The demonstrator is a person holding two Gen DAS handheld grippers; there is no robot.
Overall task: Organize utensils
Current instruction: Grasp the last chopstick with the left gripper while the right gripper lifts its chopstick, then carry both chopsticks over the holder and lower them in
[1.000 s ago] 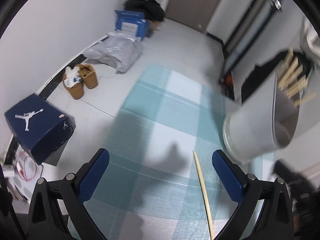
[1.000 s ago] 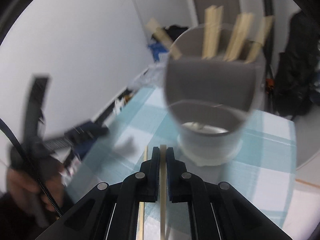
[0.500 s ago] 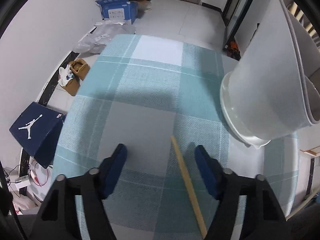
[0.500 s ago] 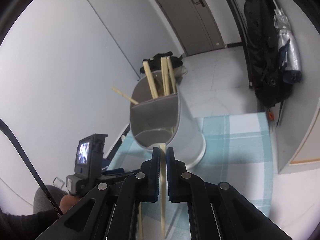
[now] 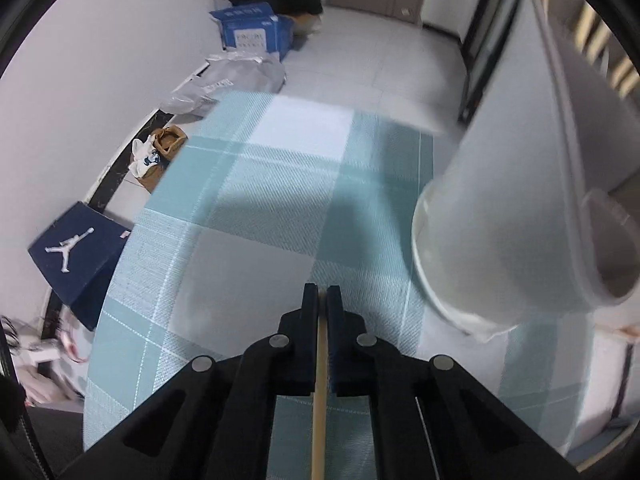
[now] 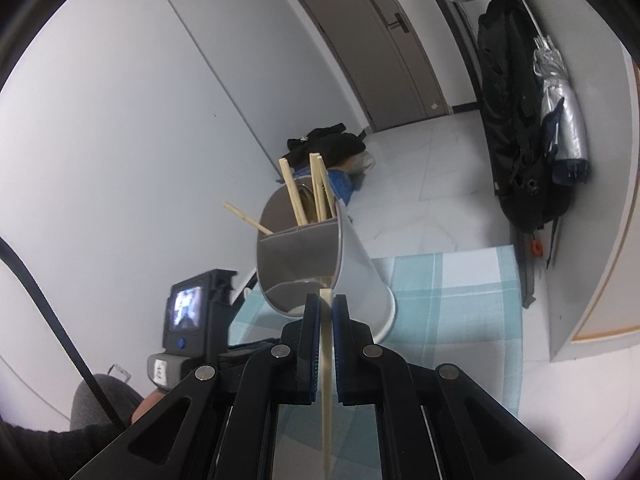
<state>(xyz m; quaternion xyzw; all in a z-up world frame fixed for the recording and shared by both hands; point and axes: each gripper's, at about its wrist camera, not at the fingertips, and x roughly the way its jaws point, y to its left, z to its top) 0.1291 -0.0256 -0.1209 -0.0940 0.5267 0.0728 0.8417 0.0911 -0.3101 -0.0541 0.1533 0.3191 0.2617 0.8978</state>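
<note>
A grey two-compartment utensil holder [image 6: 320, 256] stands on the teal checked tablecloth [image 6: 440, 304], with several wooden chopsticks [image 6: 294, 196] in its far compartment. It fills the right side of the left wrist view [image 5: 500, 208]. My left gripper [image 5: 322, 292] is shut on a wooden chopstick [image 5: 319, 400] low over the cloth, left of the holder's base. My right gripper [image 6: 326, 300] is shut on a pale chopstick [image 6: 327, 380], raised, its tip near the holder's near rim.
The tablecloth [image 5: 260, 200] covers the table, with floor beyond its far edge. On the floor lie a dark blue shoe box [image 5: 76, 256], a blue carton [image 5: 256, 32] and grey bags [image 5: 228, 80]. A black bag [image 6: 516, 140] hangs at right.
My left gripper came down over the lying chopstick and closed on it. My right gripper, still holding its chopstick, pulled back and up from the holder.
</note>
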